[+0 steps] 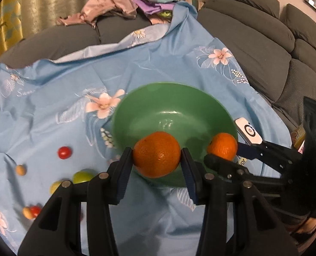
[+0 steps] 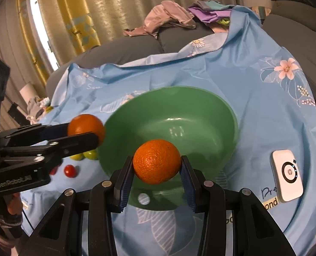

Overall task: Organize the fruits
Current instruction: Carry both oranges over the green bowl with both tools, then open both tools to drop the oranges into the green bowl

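Indoors, blue floral cloth (image 1: 168, 64) over grey sofa (image 1: 264, 32), curtains (image 2: 115, 6) behind, both grippers clamping oranges

Your lighting was dim and warm, with a daylight strip between the curtains (image 2: 36, 27) in the right wrist view. Both fisheyes bent everything hard, corners black. The green bowl (image 1: 175, 98) caught small glare spots, its left rim smeared by motion blur. Shadows were soft on the blue cloth (image 1: 51, 98).
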The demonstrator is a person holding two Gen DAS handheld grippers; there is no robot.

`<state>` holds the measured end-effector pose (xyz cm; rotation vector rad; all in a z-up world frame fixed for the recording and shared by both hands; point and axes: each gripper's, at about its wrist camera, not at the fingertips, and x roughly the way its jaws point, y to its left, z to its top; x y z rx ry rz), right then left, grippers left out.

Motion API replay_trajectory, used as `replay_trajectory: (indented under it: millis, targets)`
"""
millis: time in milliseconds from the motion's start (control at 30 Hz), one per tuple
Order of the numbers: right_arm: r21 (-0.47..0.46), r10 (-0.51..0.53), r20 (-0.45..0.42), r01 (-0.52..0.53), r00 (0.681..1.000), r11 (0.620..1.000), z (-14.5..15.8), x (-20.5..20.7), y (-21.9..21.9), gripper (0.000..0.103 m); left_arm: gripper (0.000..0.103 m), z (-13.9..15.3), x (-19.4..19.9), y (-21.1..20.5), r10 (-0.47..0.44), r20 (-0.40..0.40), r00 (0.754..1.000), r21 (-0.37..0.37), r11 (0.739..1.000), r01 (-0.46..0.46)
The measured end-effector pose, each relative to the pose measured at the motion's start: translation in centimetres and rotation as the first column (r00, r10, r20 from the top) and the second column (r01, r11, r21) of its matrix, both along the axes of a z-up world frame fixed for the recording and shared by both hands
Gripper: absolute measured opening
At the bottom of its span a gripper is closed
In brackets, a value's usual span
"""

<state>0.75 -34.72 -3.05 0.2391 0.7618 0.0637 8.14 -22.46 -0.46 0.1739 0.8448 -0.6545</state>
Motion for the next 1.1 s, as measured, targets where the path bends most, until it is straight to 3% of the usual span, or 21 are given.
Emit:
replay_trajectory:
  millis: [100, 367, 533, 600, 867, 1100]
  targets:
    - [-0.003, 0.001, -0.002, -0.001, 1.0, 1.0, -0.3, 0.1, -0.2, 0.045, 0.045, -1.1, 0.4, -0.9, 0.007, -0.008, 1.0, 0.039, 0.999, -0.006]
    - [-0.04, -0.006, -0.013, 0.005, 1.0, 0.999, -0.2, 0.2, 0.1, 0.045, 0.046, -1.6, 0.6, -0.6, 0.016, 0.005, 1.0, 0.056, 0.998, -0.016]
    - [-0.053, -0.024, -0.014, 0.023, 1.0, 0.998, 0.3, -0.1, 0.1, 0.045, 0.061, -1.5, 0.3, 0.5, 0.039, 0.005, 0.999, 0.054, 0.998, -0.039]
    - [-0.065, -0.035, -0.007, 0.034, 0.999, 0.997, 0.7, -0.4, 0.1, 0.047, 0.077, -1.2, -0.4, 1.4, 0.052, 0.015, 0.999, 0.054, 0.997, -0.053]
    - [-0.033, -0.018, 0.027, 0.019, 0.999, 0.999, 2.3, -1.2, 1.1, 0.048, 0.083, -1.0, -2.6, 9.5, 0.17, -0.003, 0.985, 0.064, 0.983, -0.17]
    - [-0.019, 0.066, 0.03, -0.066, 0.997, 0.998, 2.7, -1.1, 4.4, 0.048, 0.083, -1.7, -5.1, 18.7, 0.355, -0.026, 0.935, 0.081, 0.933, -0.352]
